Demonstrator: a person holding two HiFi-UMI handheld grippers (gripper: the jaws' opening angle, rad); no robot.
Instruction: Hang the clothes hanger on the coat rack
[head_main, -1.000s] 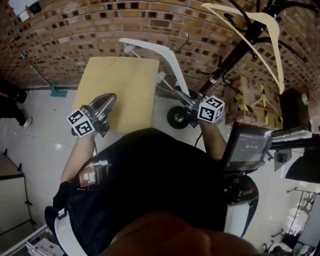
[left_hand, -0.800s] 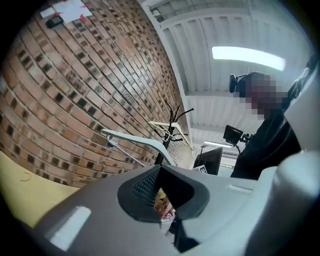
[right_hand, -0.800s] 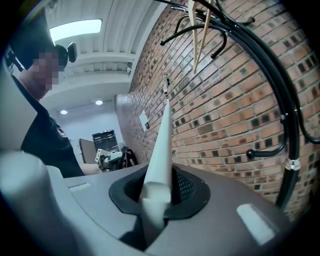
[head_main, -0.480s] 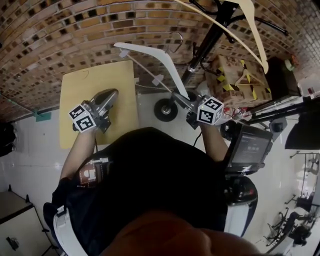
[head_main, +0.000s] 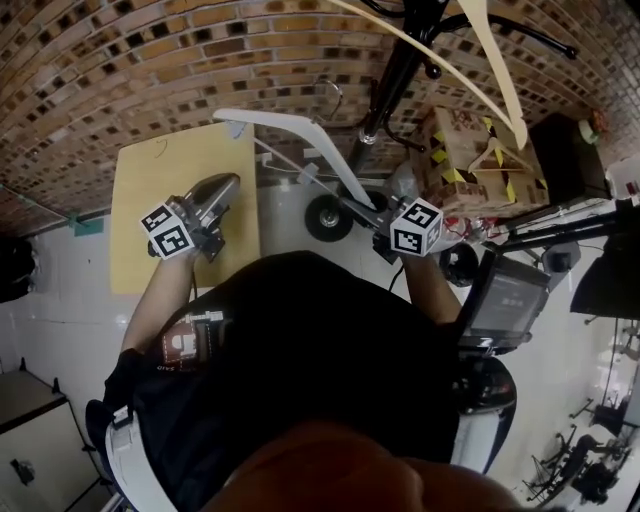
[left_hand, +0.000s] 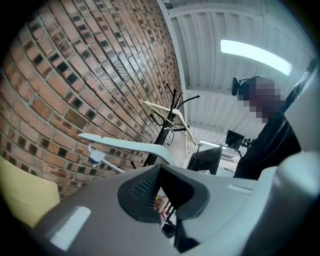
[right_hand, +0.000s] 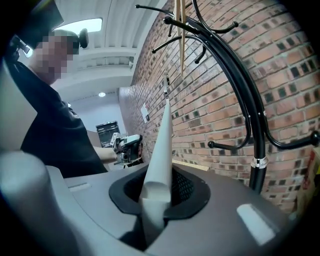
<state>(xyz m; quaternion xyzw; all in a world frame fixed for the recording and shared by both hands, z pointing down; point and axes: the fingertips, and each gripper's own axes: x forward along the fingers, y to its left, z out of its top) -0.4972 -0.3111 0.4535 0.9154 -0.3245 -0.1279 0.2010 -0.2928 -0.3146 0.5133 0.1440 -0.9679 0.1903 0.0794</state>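
Both near brick wall and yellow table: right gripper clamps white hanger, left gripper closed, empty.

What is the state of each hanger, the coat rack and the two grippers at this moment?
coat rack: standing upright.
wooden hanger: hanging on the coat rack.
white hanger: held by one arm end, not yet on the coat rack.
right gripper: jaws closed on the white hanger.
left gripper: jaws together, nothing between them.
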